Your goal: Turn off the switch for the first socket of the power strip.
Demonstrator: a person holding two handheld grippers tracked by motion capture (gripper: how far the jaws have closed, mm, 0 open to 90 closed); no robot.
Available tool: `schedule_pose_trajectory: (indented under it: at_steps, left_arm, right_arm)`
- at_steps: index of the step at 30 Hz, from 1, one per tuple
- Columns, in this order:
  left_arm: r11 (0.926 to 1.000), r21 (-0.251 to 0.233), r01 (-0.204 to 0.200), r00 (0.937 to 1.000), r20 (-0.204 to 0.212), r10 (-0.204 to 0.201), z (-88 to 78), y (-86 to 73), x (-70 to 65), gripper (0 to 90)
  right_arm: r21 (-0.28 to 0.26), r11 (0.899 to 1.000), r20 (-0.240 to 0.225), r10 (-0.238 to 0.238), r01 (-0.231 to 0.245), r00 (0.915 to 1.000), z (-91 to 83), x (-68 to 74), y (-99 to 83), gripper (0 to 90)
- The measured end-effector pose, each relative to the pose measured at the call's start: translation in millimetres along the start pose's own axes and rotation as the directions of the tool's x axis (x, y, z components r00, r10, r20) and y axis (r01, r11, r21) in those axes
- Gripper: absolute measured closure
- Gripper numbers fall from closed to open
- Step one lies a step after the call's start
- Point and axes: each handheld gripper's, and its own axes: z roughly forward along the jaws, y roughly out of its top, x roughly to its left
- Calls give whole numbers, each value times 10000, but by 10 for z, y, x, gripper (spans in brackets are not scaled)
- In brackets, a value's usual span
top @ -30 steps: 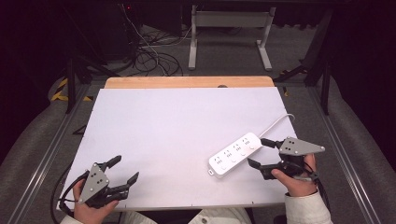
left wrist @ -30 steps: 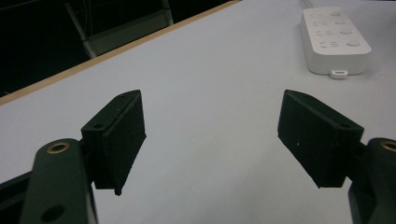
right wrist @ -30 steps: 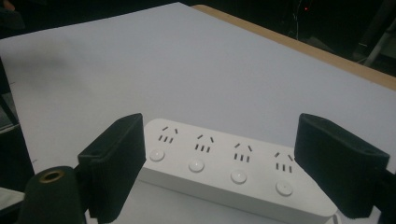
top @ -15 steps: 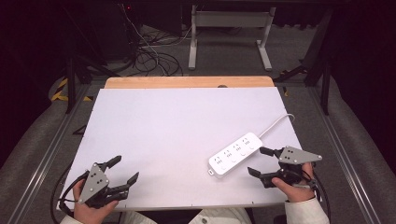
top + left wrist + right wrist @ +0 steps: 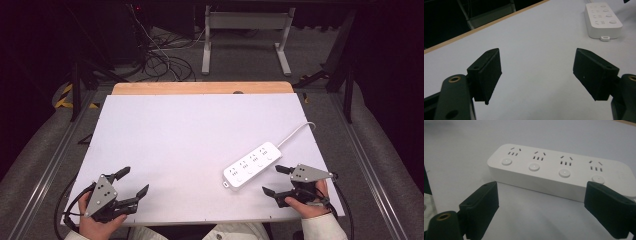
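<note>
A white power strip [image 5: 252, 166] with its cord lies on the white-topped table [image 5: 190, 140].

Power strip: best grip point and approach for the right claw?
Probably across the short width of the power strip, mid-body, pads on its two long side walls. It lies flat and diagonal with buttons up, cord leaving its far end. The right claw sits open just on its near side; come from there, over the top.
</note>
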Motion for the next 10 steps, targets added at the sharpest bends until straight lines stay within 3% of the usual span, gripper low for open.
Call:
schedule_pose_trajectory:
  at_steps: [4, 5, 10]
  left_arm:
    - [10000, 72, 67, 10000, 30, -68, 12, -5, 4, 230]
    - [9999, 117, 74, 10000, 28, -74, 17, -7, 6, 229]
    - [9999, 135, 85, 10000, 25, -85, 17, -9, 13, 228]
  right_arm:
    - [-206, 9997, 302, -104, 110, 9995, -4, 8, 18, 125]
    - [-396, 9989, 711, -217, 246, 9972, -20, 8, 32, 116]
    - [-597, 9979, 781, -201, 248, 9967, -39, -4, 35, 112]
